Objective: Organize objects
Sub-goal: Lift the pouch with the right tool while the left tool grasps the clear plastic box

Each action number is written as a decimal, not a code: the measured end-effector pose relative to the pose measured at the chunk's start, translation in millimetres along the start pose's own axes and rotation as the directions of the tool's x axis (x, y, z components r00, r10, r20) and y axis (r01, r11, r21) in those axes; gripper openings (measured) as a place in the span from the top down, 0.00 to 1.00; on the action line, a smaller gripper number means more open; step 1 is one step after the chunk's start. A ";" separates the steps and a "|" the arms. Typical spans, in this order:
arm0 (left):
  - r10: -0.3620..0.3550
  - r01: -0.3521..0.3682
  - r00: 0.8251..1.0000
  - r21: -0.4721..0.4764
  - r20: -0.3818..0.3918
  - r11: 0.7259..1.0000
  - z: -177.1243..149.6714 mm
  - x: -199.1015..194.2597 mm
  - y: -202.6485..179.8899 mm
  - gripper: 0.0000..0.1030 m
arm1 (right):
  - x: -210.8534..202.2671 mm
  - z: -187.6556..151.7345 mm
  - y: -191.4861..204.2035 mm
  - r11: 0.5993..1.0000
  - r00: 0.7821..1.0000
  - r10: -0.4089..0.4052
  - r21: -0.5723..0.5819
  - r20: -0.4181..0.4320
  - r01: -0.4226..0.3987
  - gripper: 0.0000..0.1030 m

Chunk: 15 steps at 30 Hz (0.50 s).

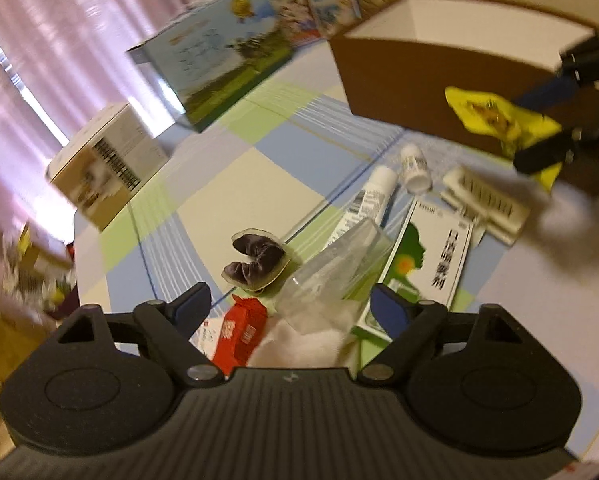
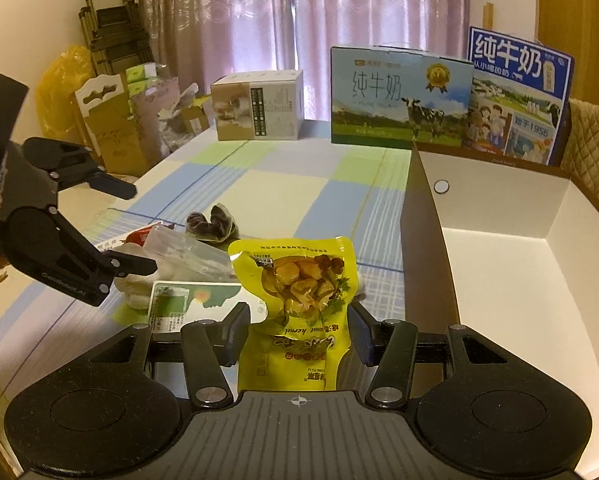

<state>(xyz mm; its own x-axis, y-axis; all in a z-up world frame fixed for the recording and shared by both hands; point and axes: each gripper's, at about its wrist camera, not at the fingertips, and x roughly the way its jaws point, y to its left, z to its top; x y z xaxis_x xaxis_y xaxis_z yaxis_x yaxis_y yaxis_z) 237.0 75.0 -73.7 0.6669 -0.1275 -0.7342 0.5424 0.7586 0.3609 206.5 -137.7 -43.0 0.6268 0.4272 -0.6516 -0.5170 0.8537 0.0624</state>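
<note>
My right gripper [image 2: 297, 332] is shut on a yellow snack pouch [image 2: 299, 280] and holds it above the table, just left of the brown box [image 2: 423, 240] with a white inside. The pouch [image 1: 495, 114] and right gripper [image 1: 547, 120] also show in the left wrist view, in front of the box [image 1: 399, 80]. My left gripper [image 1: 289, 306] is open and empty above a clutter pile: a clear plastic bag [image 1: 335, 276], a red packet [image 1: 241, 330], a dark scrunchie on a card [image 1: 255, 260], a green-and-white medicine box [image 1: 427, 256], a white tube [image 1: 371, 196], a small white bottle [image 1: 413, 166].
Two milk cartons [image 2: 399, 100] [image 2: 515, 96] and a beige carton [image 2: 257, 106] stand at the table's far edge. A checked cloth [image 2: 299, 184] covers the table. Bags and cardboard [image 2: 111, 128] are piled on the floor at left. My left gripper [image 2: 139, 228] appears at left in the right wrist view.
</note>
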 end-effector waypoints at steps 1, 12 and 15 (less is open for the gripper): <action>-0.009 0.009 1.000 0.023 -0.006 1.000 0.4 4.0 0.5 0.26 | 0.9 -0.3 -0.7 1.000 1.000 -0.002 0.001 -0.006 0.002 0.52; -0.068 0.071 0.997 0.162 -0.024 0.984 -5.2 27.4 -7.9 0.60 | 13.3 2.7 -9.3 0.999 1.000 0.005 0.052 -0.018 -0.004 0.52; -0.073 0.077 0.997 0.188 -0.028 0.979 -8.6 31.2 -9.6 0.66 | 16.0 5.7 -11.0 0.998 1.000 0.003 0.060 -0.013 -0.002 0.52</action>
<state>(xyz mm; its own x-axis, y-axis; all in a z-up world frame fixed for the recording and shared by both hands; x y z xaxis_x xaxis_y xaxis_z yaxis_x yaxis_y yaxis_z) 248.2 69.2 -105.0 0.6108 -0.1643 -0.7746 0.6787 0.6126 0.4052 225.6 -138.6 -49.8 0.6181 0.4256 -0.6609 -0.4824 0.8692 0.1086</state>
